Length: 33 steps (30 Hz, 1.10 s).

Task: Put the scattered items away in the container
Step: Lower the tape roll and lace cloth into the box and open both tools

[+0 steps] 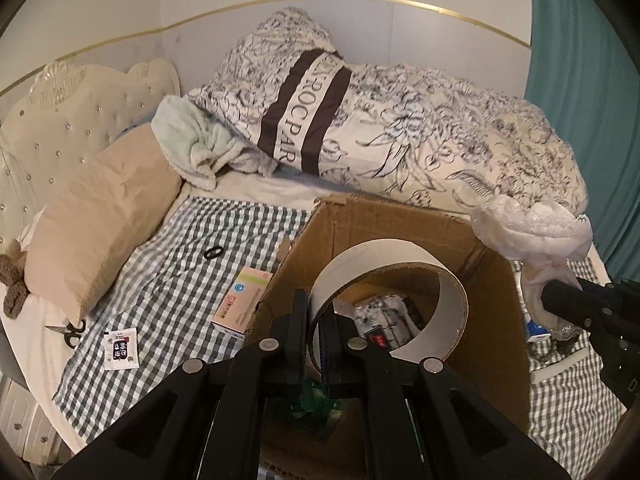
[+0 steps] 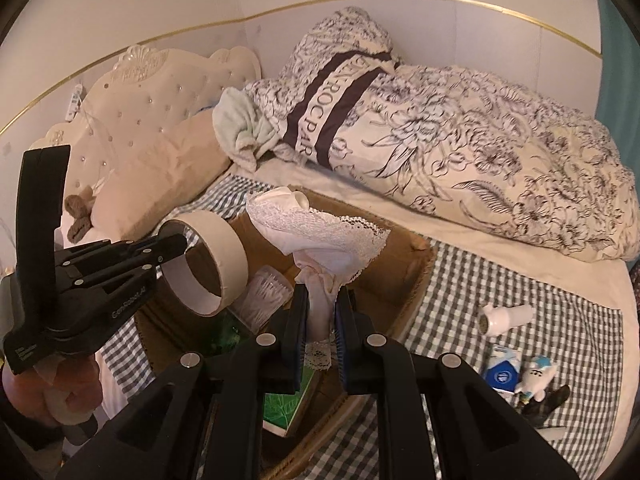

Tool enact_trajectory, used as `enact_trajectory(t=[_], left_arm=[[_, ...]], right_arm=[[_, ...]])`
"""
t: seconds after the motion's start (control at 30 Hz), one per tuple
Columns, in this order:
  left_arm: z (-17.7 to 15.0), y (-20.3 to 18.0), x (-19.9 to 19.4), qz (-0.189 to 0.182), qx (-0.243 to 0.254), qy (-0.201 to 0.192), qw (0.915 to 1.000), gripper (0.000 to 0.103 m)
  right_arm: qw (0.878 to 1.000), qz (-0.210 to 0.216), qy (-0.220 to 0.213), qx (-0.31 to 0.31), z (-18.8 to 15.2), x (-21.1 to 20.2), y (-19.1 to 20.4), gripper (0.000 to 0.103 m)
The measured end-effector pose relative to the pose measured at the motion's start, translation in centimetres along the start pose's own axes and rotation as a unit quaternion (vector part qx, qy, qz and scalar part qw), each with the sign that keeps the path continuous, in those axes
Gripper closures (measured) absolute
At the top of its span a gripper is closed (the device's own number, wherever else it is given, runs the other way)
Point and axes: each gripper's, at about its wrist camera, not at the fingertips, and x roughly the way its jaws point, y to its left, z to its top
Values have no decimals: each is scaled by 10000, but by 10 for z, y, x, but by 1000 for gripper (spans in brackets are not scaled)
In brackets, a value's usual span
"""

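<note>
An open cardboard box stands on the checked cloth on the bed. My left gripper is shut on the rim of a wide roll of tape, held over the box. My right gripper is shut on a white lace-edged cloth, which hangs above the box's right side. Inside the box lie a clear tub of cotton swabs, a green packet and other packets.
Left of the box lie a pink carton, a black hair tie, a white sachet and scissors. To its right lie a white tube part, a blue carton and a small figure. Pillow and duvet lie behind.
</note>
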Motion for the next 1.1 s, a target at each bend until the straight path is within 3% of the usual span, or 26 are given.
enact_trajectory(t=[0.47, 0.6, 0.73, 0.83, 1.0, 1.1], left_arm=[[-17, 5, 63, -29, -26, 562, 9984, 97], [-16, 6, 67, -4, -54, 564, 9984, 95], [-16, 10, 66, 6, -116, 568, 9983, 71], [-17, 10, 63, -30, -131, 556, 9984, 59], [-15, 7, 52, -62, -105, 501, 9987, 53], [-12, 5, 42, -77, -92, 418, 9991, 53]], right_arm=[[9988, 61, 485, -6, -9, 62, -3, 89], [9984, 29, 556, 8, -11, 72, -4, 89], [9984, 29, 569, 13, -12, 75, -3, 88], [9984, -10, 558, 5, -13, 73, -1, 76], [9987, -67, 504, 3, -14, 61, -1, 61], [9990, -122, 428, 26, -14, 48, -2, 61]])
